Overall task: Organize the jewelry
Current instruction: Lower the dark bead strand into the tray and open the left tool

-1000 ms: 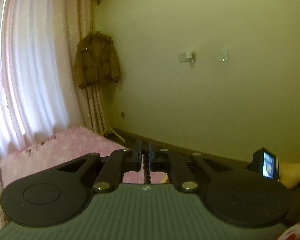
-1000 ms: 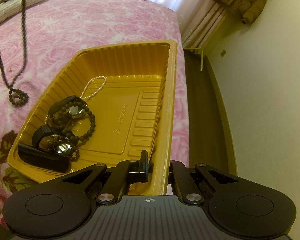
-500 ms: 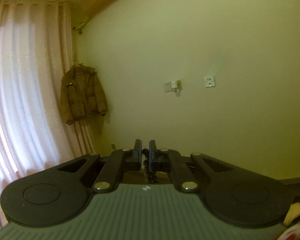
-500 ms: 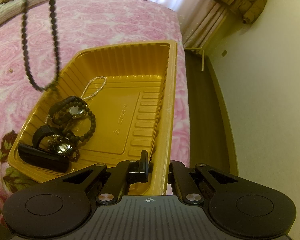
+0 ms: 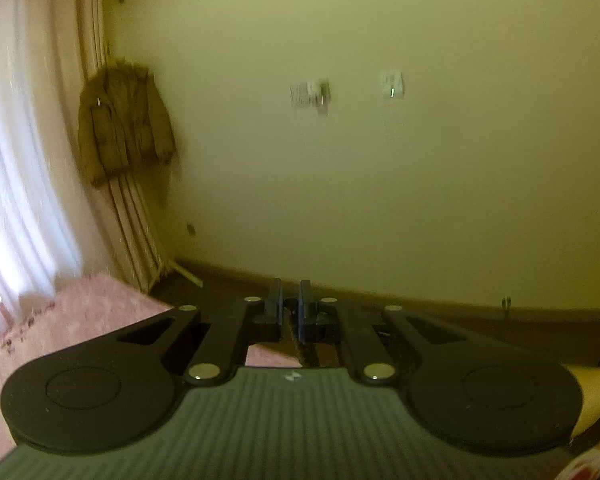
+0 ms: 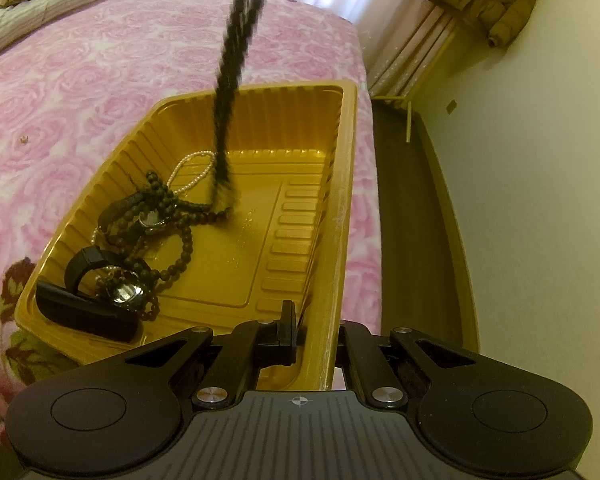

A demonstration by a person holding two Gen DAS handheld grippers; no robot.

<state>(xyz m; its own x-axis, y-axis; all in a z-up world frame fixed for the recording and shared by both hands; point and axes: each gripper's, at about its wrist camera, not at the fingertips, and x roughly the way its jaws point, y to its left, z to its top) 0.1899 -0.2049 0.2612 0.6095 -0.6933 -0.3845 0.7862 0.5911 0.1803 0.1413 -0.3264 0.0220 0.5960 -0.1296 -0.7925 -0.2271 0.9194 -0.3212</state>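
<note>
Two grippers engaged: left gripper (image 5: 289, 312) nearly closed on dark bead necklace (image 6: 227, 92), right gripper (image 6: 314, 334) clamped across near wall of yellow tray (image 6: 342, 216). Necklace hanging well ahead of right gripper, lower end pooling on tray floor among watches (image 6: 122, 288) and pearl strand (image 6: 192, 168). Risk: swinging strand (blurred) snagging pearls, or spilling over rim if released off-centre. Upper necklace cut off; far finger hidden behind wall.
</note>
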